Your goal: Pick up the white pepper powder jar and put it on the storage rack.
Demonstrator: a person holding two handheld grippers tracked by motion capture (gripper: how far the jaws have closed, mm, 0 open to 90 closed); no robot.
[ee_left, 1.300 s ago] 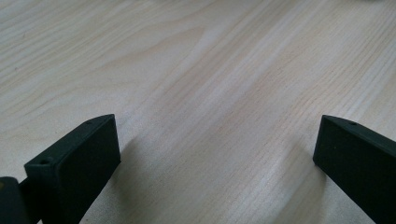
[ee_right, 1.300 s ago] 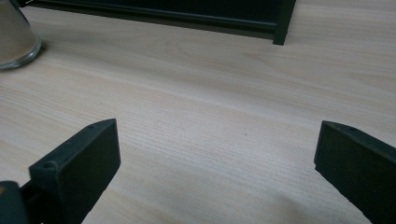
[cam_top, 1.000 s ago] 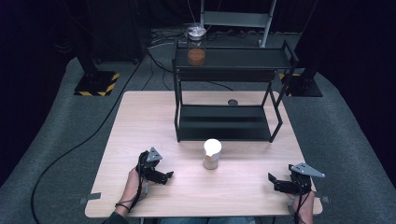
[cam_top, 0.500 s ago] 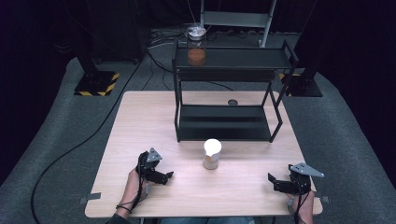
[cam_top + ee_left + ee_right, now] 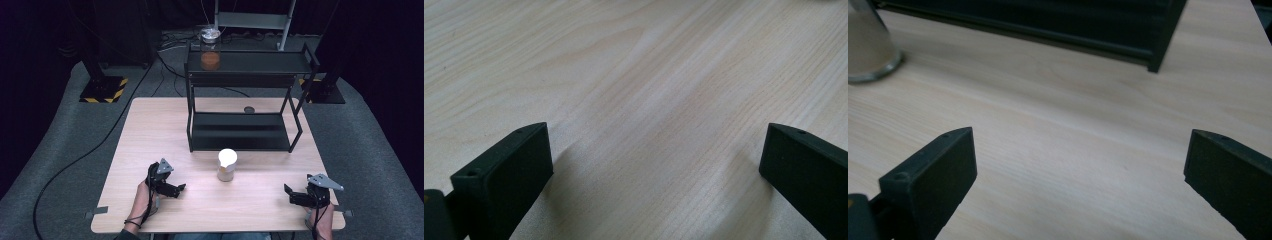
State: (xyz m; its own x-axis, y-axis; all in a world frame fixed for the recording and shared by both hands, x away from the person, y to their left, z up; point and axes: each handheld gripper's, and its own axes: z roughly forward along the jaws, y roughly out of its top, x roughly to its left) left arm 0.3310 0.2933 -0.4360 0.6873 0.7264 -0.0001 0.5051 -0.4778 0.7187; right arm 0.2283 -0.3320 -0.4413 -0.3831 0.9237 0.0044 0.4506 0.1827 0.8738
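Resting on the table (image 5: 150, 130) with jaws spread wide and nothing between them, both grippers sit near the front edge: the left gripper (image 5: 176, 189) at about 8 o'clock from the jar (image 5: 226, 165), the right gripper (image 5: 294, 195) at about 4 o'clock. The left gripper view shows bare wood between its fingers (image 5: 504, 175); the right gripper view shows the jar's base (image 5: 868, 45) at its 10 o'clock and the shelf (image 5: 240, 131) foot beyond. The jar stands upright, white-lidded, just in front of the shelf's lower tier. A second jar (image 5: 210, 50) with brown contents stands on the top tier. The likely step is a reach for the near jar: approach level and low, straddle the body below the lid, and close squarely so it does not tip.
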